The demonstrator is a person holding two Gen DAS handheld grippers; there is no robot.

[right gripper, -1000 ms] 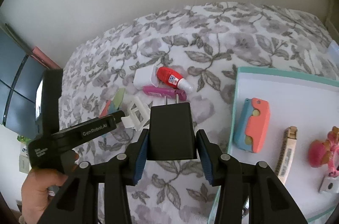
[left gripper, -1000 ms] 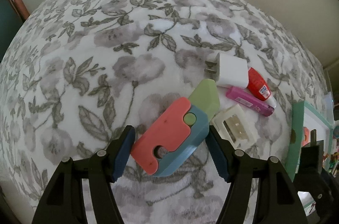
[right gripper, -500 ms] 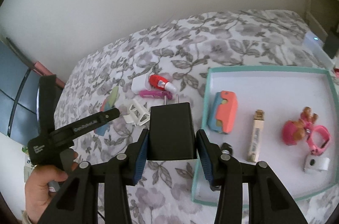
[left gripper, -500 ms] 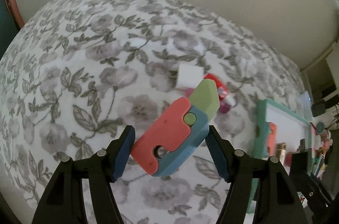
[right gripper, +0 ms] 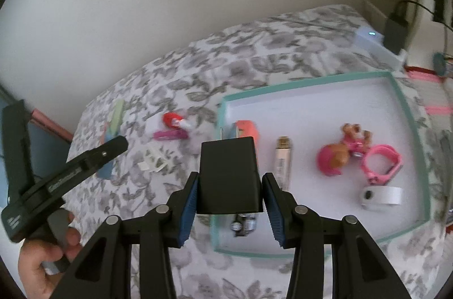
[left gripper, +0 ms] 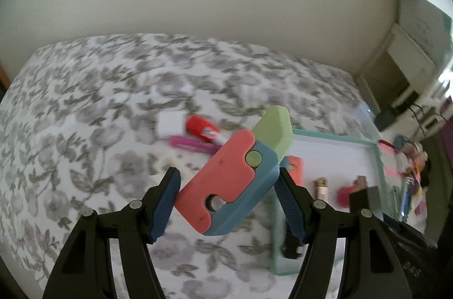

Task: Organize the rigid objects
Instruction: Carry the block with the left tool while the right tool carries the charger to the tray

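My left gripper is shut on a coral, blue and green toy cutter, held in the air above the floral bedspread, near the left edge of a teal-rimmed white tray. My right gripper is shut on a black charger block, held above the tray's left edge. The left gripper and its cutter also show at the left in the right wrist view. On the bedspread lie a white adapter, a red glue bottle, a pink clip and a white plastic piece.
In the tray lie another coral and blue cutter, a beige stick, a pink toy figure, a pink band, a white tape roll and small dark batteries. A wall runs behind the bed; clutter at far right.
Both grippers have moved right towards the tray with their loads still held. The tray now fills more of both views, and the loose items on the bedspread have slid left.
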